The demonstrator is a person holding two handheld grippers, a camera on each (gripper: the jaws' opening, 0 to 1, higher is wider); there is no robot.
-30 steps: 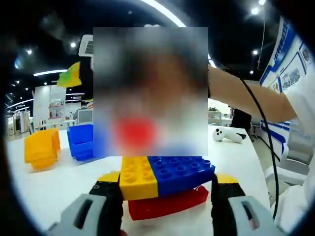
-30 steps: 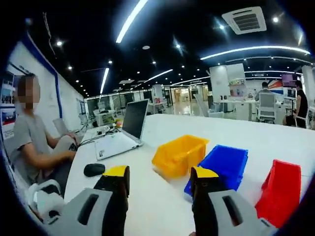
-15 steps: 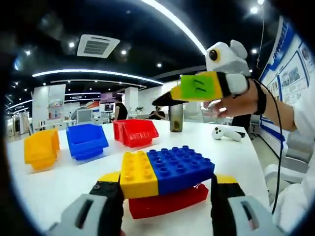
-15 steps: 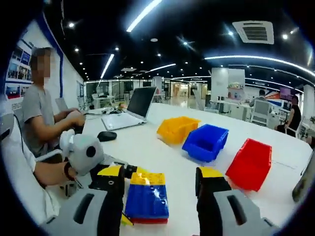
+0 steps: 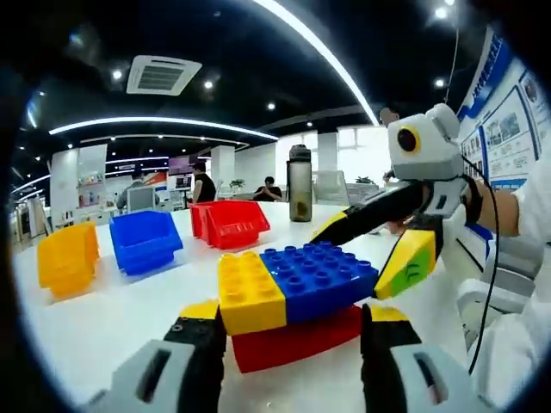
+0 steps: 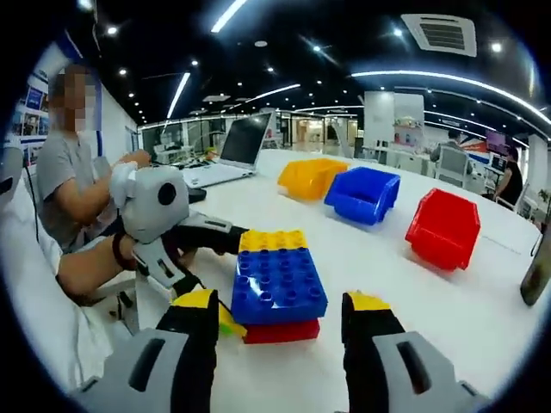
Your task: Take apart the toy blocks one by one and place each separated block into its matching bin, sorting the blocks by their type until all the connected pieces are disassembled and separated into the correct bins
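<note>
Resting on the white desk (image 5: 103,327) is a stack of plastic toy blocks: a studded blue block (image 5: 318,280) and a narrower studded yellow block (image 5: 248,292) sit side by side on top of a red block (image 5: 297,340). In the left gripper view the left claw (image 5: 293,331) stands open, its yellow-tipped black jaws on either side of the stack's near edge; whether they touch it I cannot tell. The right claw (image 5: 379,245), coming in from the right, is also open, one jaw reaching to the blue block's far corner, the other just beside the stack. In the right gripper view its jaws stand apart in front of the stack. Beyond the blocks sit three open plastic bins: a yellow bin (image 6: 312,177), a blue bin (image 6: 363,194) and a red bin (image 6: 443,228). A dark bottle (image 5: 299,182) stands behind the red bin.
</note>
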